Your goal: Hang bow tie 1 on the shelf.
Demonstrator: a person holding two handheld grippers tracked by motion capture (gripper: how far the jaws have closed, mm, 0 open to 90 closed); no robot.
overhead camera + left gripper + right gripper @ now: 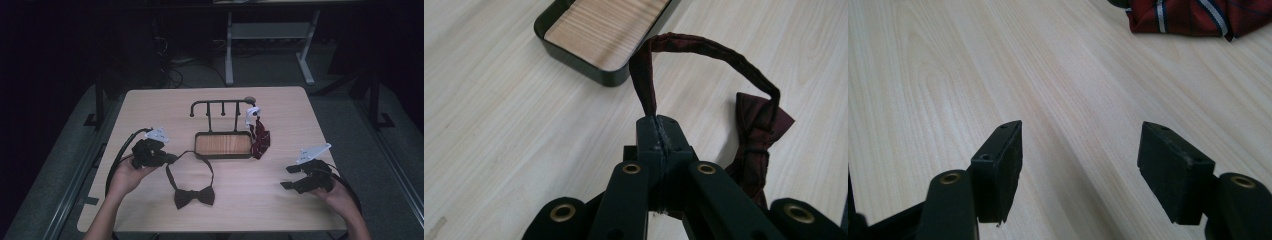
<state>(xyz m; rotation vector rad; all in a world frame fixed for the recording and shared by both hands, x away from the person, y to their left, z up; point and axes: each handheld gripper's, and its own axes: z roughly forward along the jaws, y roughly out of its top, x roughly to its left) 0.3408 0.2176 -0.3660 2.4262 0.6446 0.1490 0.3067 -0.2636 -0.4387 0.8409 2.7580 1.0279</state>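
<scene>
Bow tie point(194, 195), dark maroon, lies on the light wood bench point(150, 110) near the person's edge, left of centre; its neck strap point(189, 156) loops up toward the tray. Left gripper point(170, 159) has its fingers point(650, 131) fully closed on the strap, pinching it; in the left gripper view the strap point(704, 47) rises from the pinch, arcs over and comes down to the knot of the bow point(758, 131), which rests on the bench. Left hand point(127, 175) holds that gripper from the bench's left side. Right gripper point(289, 176) sits low over the bench at right, well apart from the bow tie; its fingers point(998, 165) stand wide open with nothing between them, bare wood under them. Black tray with wooden floor point(223, 145) sits mid-bench, with a black hook rack point(220, 105) rising behind it. A red striped necktie point(259, 135) hangs from the rack's right end, its lower part bunched beside the tray's right side; the right gripper view catches its striped fabric point(1188, 17) at the top edge.
</scene>
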